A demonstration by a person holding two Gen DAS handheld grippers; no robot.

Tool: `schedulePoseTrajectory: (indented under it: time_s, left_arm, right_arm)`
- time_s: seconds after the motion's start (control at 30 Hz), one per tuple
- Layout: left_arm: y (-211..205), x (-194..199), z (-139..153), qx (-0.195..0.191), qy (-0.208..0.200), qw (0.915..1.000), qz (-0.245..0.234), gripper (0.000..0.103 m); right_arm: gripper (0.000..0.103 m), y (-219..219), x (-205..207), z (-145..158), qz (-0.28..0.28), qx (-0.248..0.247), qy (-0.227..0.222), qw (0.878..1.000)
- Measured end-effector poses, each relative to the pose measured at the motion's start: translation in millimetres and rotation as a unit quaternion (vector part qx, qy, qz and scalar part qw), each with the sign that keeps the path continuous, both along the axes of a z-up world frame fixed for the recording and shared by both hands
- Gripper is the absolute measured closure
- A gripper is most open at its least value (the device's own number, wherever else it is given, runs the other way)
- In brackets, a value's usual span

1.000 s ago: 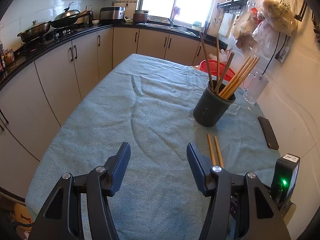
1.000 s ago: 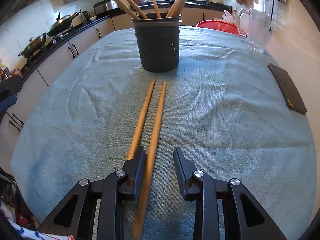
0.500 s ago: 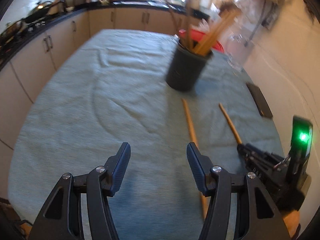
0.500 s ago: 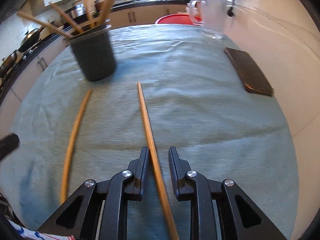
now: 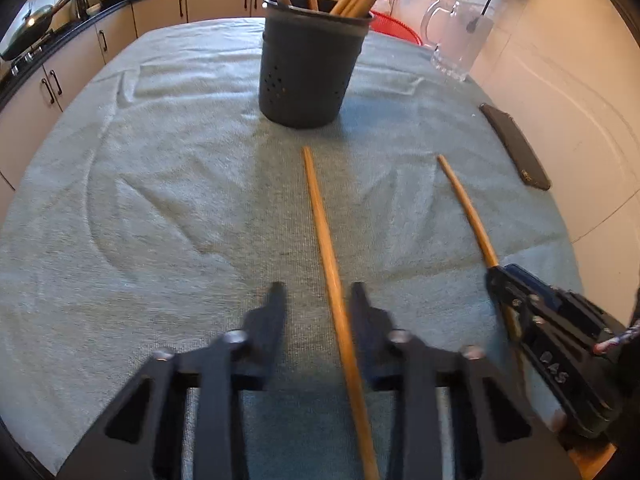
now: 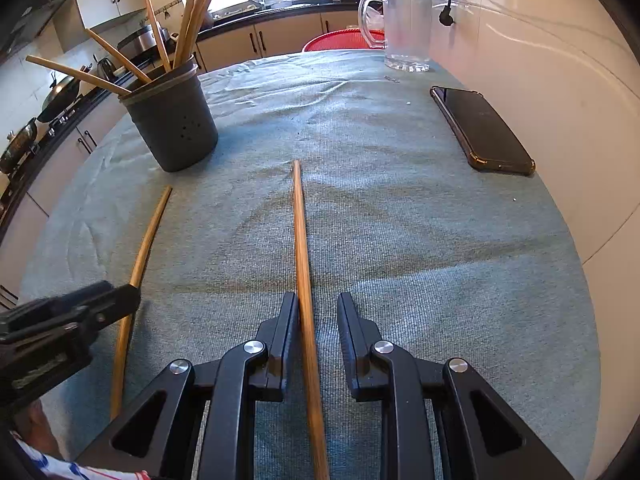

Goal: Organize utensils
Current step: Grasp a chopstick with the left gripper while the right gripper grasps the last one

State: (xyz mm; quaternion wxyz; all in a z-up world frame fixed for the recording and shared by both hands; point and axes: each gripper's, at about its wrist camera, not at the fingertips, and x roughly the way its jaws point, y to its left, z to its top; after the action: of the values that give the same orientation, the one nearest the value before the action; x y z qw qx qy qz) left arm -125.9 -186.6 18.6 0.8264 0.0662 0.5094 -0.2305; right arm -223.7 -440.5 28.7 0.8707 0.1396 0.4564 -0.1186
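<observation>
Two wooden chopsticks lie apart on the teal cloth. My left gripper [image 5: 318, 290] is open and straddles the left chopstick [image 5: 324, 232], which lies nearer its right finger. My right gripper [image 6: 318, 302] is open around the right chopstick [image 6: 301, 240], which lies against its left finger. The left chopstick also shows in the right wrist view [image 6: 142, 256], and the right chopstick in the left wrist view [image 5: 466, 208]. A dark grey holder [image 5: 310, 64] with several chopsticks stands beyond them; it also shows in the right wrist view [image 6: 172, 120].
A black phone [image 6: 482, 130] lies at the right near the wall. A clear glass jug [image 6: 404, 28] and a red basket [image 6: 340, 40] are at the far end. Kitchen counters with pans [image 5: 28, 28] run along the left.
My left gripper swung right and forward over the left chopstick, and its jaws narrowed. My right gripper pulled one chopstick away to the right, so the pair now lies apart.
</observation>
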Motion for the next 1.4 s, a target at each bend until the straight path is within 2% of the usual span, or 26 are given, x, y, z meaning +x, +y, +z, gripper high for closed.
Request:
schedulePoseTrajectory:
  time_s: [0.07, 0.13, 0.23, 0.47, 0.8, 0.93, 1.07, 1.4]
  left_arm:
    - [2, 2, -1, -0.001, 0.007, 1.0000, 0.002, 0.095]
    - [8, 2, -1, -0.002, 0.008, 0.9999, 0.013, 0.096]
    - [19, 3, 1, 0.006, 0.011, 0.9994, 0.032, 0.096]
    - [44, 2, 2, 0.016, 0.020, 0.9978, 0.062, 0.096]
    - [51, -4, 6, 0.045, -0.014, 0.9968, 0.064, 0.095]
    - [55, -2, 8, 0.041, -0.014, 0.9969, 0.065, 0.092]
    - [58, 0, 11, 0.034, -0.016, 0.9969, 0.070, 0.085]
    - [72, 12, 22, 0.024, -0.015, 0.9969, 0.073, 0.084]
  right_arm:
    - [0.082, -1, -2, 0, 0.000, 0.003, -0.003, 1.000]
    - [0.084, -2, -3, 0, -0.001, 0.005, -0.004, 1.000]
    - [0.088, -2, -5, 0, -0.001, 0.008, -0.001, 1.000]
    - [0.088, -3, -16, 3, -0.004, 0.041, 0.013, 0.999]
    - [0.086, 4, -16, 4, -0.008, 0.025, 0.025, 0.999]
    - [0.079, 6, -14, 4, -0.007, 0.022, 0.027, 0.999]
    - [0.076, 10, -12, 4, -0.002, 0.012, 0.032, 0.999]
    - [0.075, 0, 3, 4, 0.044, 0.015, 0.065, 0.997]
